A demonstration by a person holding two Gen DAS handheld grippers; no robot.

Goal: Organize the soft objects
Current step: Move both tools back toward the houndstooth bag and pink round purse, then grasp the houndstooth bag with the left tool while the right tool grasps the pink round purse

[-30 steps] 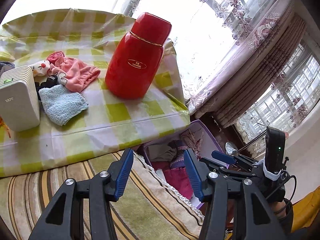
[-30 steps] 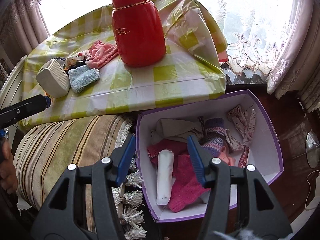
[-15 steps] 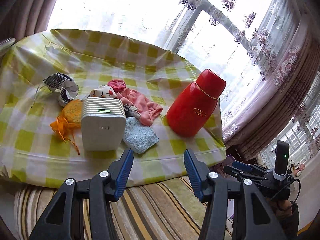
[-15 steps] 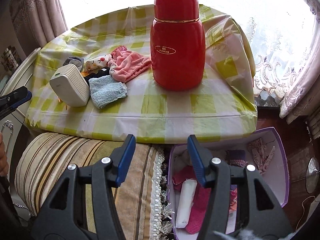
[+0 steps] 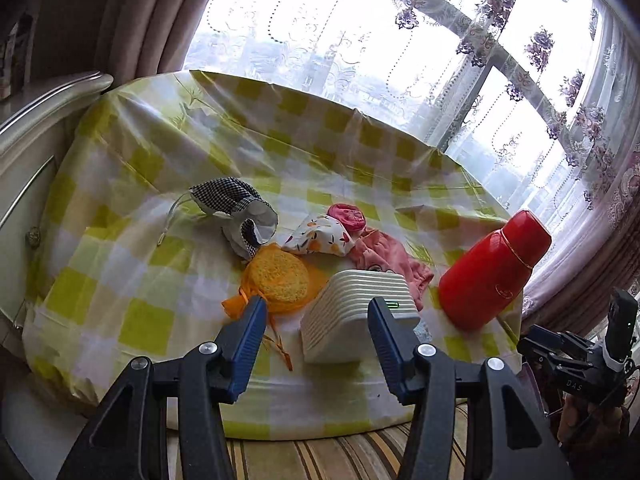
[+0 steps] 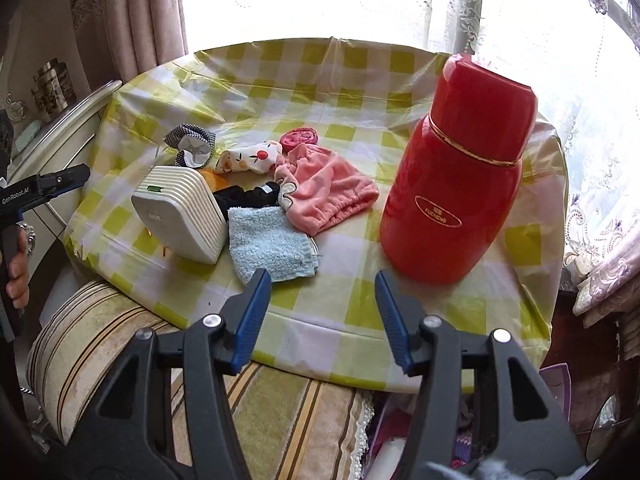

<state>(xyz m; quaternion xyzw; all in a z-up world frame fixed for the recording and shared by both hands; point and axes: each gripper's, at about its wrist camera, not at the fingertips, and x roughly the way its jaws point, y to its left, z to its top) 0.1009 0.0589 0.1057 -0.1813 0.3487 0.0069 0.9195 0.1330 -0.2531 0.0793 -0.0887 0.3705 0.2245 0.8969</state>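
Observation:
Soft things lie on the checked table: a black-and-white checked cloth, an orange mesh pouch, a white fruit-print cloth, a pink rolled item and a pink fleece cloth. In the right wrist view a light blue towel and a black item also show. My left gripper is open and empty, before the table edge. My right gripper is open and empty, just short of the blue towel.
A white ribbed device stands among the cloths. A tall red thermos stands at the table's right. A striped cushion lies below the table edge. A purple box of clothes is partly visible at the bottom right. White furniture stands left.
Both grippers have lifted from over the purple box and cushion and swung toward the table. The tabletop with its cloths now fills both views. Both stay open.

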